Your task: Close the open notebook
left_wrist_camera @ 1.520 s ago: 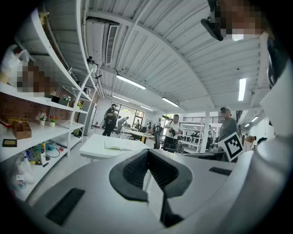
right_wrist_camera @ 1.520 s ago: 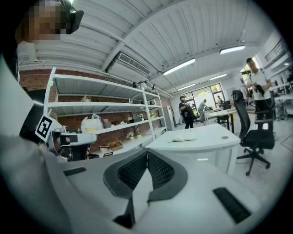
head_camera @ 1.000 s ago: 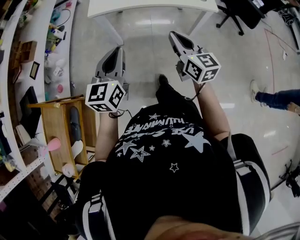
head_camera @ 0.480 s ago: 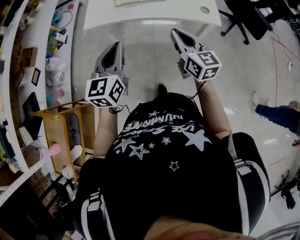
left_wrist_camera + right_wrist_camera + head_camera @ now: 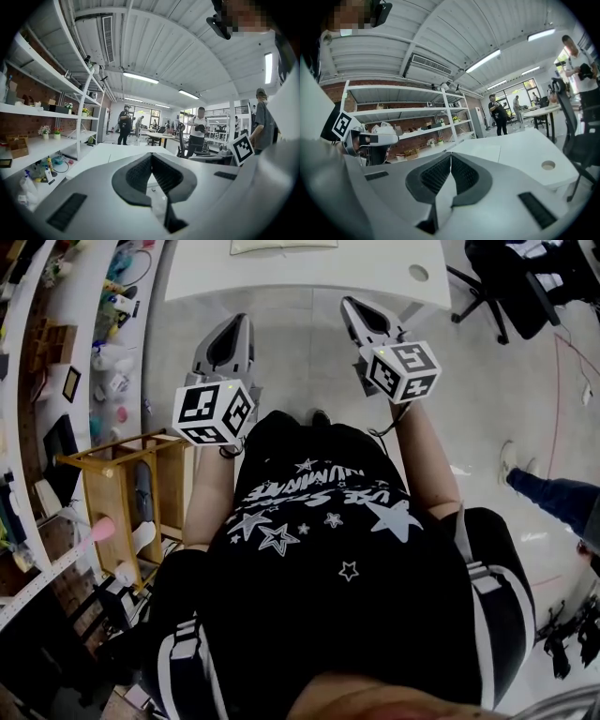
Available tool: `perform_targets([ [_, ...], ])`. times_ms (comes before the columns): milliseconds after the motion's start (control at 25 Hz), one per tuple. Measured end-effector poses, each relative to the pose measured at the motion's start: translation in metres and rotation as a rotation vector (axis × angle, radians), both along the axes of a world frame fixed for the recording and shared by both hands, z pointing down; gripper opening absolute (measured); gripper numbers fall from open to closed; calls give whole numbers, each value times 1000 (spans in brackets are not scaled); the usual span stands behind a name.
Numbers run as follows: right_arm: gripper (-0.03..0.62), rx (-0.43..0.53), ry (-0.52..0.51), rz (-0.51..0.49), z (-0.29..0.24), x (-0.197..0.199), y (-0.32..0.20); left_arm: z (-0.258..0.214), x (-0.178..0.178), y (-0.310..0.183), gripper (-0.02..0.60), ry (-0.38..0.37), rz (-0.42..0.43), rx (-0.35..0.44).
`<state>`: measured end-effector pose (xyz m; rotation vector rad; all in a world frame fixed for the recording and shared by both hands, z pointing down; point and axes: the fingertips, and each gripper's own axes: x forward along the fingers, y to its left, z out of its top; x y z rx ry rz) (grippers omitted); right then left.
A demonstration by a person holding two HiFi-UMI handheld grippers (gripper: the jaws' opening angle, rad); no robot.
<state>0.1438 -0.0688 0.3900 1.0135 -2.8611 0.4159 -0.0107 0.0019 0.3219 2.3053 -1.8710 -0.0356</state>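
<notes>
Head view: the person stands facing a white table (image 5: pixel 375 268), both grippers held out in front over the bare floor, short of the table's near edge. The notebook (image 5: pixel 281 245) lies flat on the table at the far edge of the frame, pale and cut off by it, well apart from both grippers. A round hole (image 5: pixel 419 273) sits in the tabletop to its right.

The left gripper (image 5: pixel 236 321) has its jaws pressed together at the tips with nothing between them, as the left gripper view (image 5: pixel 151 155) shows. The right gripper (image 5: pixel 348 302) is likewise closed and empty in its own view (image 5: pixel 451 153).

Each marker cube (image 5: pixel 214 412) bears black-and-white square codes, not words. The black shirt (image 5: pixel 337 549) carries white stars and a line of lettering too distorted to read. A wooden cart (image 5: pixel 112 493) stands beside the shelves on the left.
</notes>
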Motion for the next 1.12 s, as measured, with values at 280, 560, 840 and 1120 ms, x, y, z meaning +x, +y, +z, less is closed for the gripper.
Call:
perform_targets([
  [280,9,-20,18,-50,11,-27,-9,8,-22,-7,11,10,-41,-12],
  [560,9,-22,21,-38,12,-50,-40,18,-46,-43,11,26,-26,-14],
  [840,9,-39,71,-29,22,-88,-81,24,-79,-97,11,49,11,-30],
  [1120,9,-56,105,-16,28,-142,-130,34,-134,-155,11,41,20,-64],
])
